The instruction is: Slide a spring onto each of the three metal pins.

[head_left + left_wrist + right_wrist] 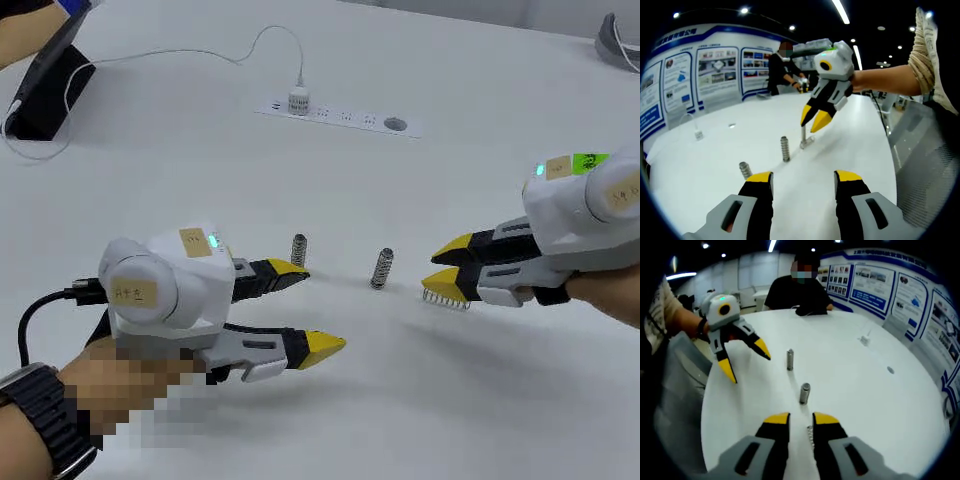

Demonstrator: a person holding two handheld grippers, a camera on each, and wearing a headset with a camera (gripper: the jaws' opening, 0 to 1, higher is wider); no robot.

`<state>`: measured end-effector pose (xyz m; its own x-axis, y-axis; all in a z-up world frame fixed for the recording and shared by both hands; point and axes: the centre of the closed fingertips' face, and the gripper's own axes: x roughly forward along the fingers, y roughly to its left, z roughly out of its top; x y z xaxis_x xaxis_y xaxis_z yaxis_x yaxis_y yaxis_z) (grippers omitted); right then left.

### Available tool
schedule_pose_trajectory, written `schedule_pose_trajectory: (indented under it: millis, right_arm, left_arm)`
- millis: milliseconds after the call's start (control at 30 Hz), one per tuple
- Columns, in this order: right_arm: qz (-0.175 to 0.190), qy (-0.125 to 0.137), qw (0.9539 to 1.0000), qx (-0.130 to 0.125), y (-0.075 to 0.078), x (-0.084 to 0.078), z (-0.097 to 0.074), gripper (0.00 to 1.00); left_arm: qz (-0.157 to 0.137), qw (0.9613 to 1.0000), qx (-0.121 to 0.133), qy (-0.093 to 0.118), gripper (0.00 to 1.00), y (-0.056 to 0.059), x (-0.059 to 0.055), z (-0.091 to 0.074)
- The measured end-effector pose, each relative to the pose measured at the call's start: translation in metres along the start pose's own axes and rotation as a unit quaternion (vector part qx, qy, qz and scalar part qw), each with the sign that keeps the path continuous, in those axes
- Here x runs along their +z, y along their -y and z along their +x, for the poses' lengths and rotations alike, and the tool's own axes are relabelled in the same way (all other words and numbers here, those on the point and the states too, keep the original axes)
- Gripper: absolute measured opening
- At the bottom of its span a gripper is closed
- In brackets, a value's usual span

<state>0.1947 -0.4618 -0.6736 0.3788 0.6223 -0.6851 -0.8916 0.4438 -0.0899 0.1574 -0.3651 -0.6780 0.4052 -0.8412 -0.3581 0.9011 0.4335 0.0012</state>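
Honestly, the right gripper's [431, 272] jaws sit barely parted over the last spring [445, 298], probably lining up a grab; the left gripper [324, 308] hangs wide open, empty.

Two pins stand wearing springs: left pin [298, 250], right pin [382, 268]. One more spring [445, 297] lies flat. Two grippers: left gripper [320, 308], right gripper [438, 270].

This is looking like an office showroom or company meeting hall: blue-framed display boards [700, 70] with printed text and pictures are lining the wall, and recessed spot and strip lights [841, 10] are shining from a dark ceiling. A large white table [330, 420] is carrying a power strip [340, 115] toward its far edge with a white charger [299, 100] plugged in, and a person [799, 292] is sitting at its edge across from the camera
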Motion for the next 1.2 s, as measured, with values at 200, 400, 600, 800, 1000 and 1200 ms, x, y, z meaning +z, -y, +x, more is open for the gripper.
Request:
schedule_pose_trajectory:
  millis: [200,400,600,800,1000,1200]
  right_arm:
    - [0.017,-0.007,0.9998,-0.009,0.002,-0.018,-0.008,0.19]
    - [0.034,-0.022,0.999,-0.016,0.009,-0.042,-0.01,0.19]
    - [0.043,-0.03,0.9984,-0.019,0.019,-0.055,-0.004,0.18]
    - [0.046,-0.032,0.9983,-0.014,0.024,-0.058,0.003,0.18]
    - [0.047,-0.04,0.9981,-0.001,0.023,-0.065,0.013,0.16]
    - [0.043,-0.051,0.9977,0.009,0.022,-0.07,0.017,0.15]
  left_arm:
    - [0.003,1.0,-0.003,-0.003,0.49,0.001,0.001,0.001]
    - [0.005,1.0,-0.006,-0.005,0.49,0.002,0.001,0.002]
    - [0.007,0.9999,-0.008,-0.008,0.49,0.003,0.001,0.004]
    - [0.007,0.9999,-0.007,-0.009,0.49,0.002,0.001,0.004]
    - [0.005,0.9999,-0.006,-0.012,0.48,0.002,-0.001,0.004]
    - [0.004,0.9999,-0.004,-0.014,0.48,0.002,-0.002,0.004]
